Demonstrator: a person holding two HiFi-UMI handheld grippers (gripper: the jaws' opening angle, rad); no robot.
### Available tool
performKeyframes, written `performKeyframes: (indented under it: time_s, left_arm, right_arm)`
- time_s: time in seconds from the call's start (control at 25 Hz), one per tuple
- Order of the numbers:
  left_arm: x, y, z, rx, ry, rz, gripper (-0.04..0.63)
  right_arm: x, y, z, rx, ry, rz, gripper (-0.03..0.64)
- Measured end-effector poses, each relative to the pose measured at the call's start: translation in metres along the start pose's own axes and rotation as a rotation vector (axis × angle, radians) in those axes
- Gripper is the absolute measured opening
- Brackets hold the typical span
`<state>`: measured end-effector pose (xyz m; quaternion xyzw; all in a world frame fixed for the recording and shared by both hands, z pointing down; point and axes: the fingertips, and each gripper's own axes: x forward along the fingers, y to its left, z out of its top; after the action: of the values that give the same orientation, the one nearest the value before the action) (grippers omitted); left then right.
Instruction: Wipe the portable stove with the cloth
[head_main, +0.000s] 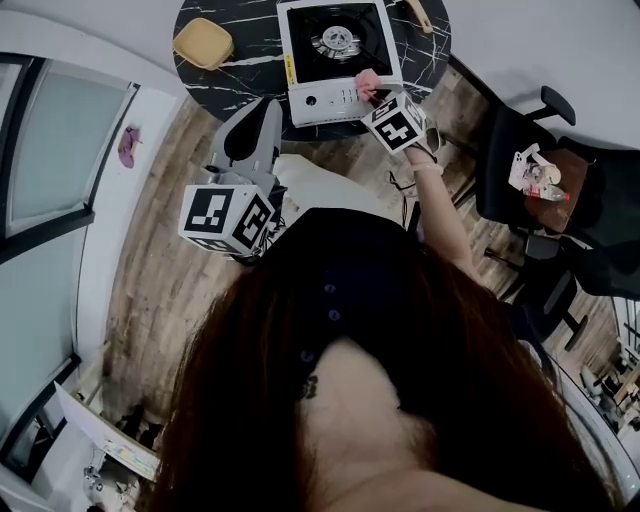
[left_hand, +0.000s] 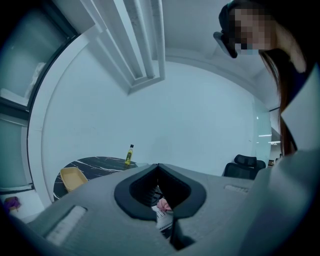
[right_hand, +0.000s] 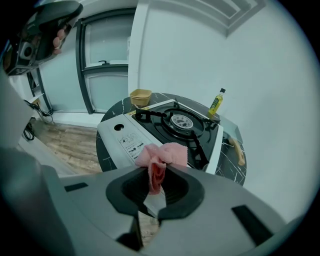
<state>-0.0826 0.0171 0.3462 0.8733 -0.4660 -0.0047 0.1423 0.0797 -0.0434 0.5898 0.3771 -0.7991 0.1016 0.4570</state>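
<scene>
The portable stove (head_main: 338, 52), white with a black burner top, stands on the round black marble table (head_main: 240, 72). My right gripper (head_main: 370, 95) hangs over the stove's front control panel, shut on a bunched pink cloth (head_main: 367, 82). The right gripper view shows the cloth (right_hand: 162, 155) pinched between the jaws of that gripper (right_hand: 157, 171), with the stove (right_hand: 175, 125) just beyond. My left gripper (head_main: 265, 108) is held back off the table's near edge, shut and holding nothing. Past the jaws of the left gripper (left_hand: 158, 166) a bit of the cloth (left_hand: 163, 204) shows.
A yellow bowl (head_main: 203, 43) sits left of the stove. A small yellow bottle (right_hand: 215, 102) and a wooden-handled tool (right_hand: 237, 150) lie beyond and to the right of it. A black office chair (head_main: 520, 160) stands to the right of the table, a window wall at the left.
</scene>
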Motion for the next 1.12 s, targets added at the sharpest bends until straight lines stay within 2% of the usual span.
performKeyframes:
  time_s: [0.24,1.12]
  left_arm:
    - [-0.002,0.010,-0.002,-0.009,-0.009,0.028,0.012]
    - [0.000,0.028,-0.002,0.004,0.007,0.052,0.012]
  right_arm:
    - [0.006,0.012,0.010,-0.026,-0.014,0.020,0.049]
    - [0.021,0.060,0.048,-0.077,-0.071,0.118,0.049]
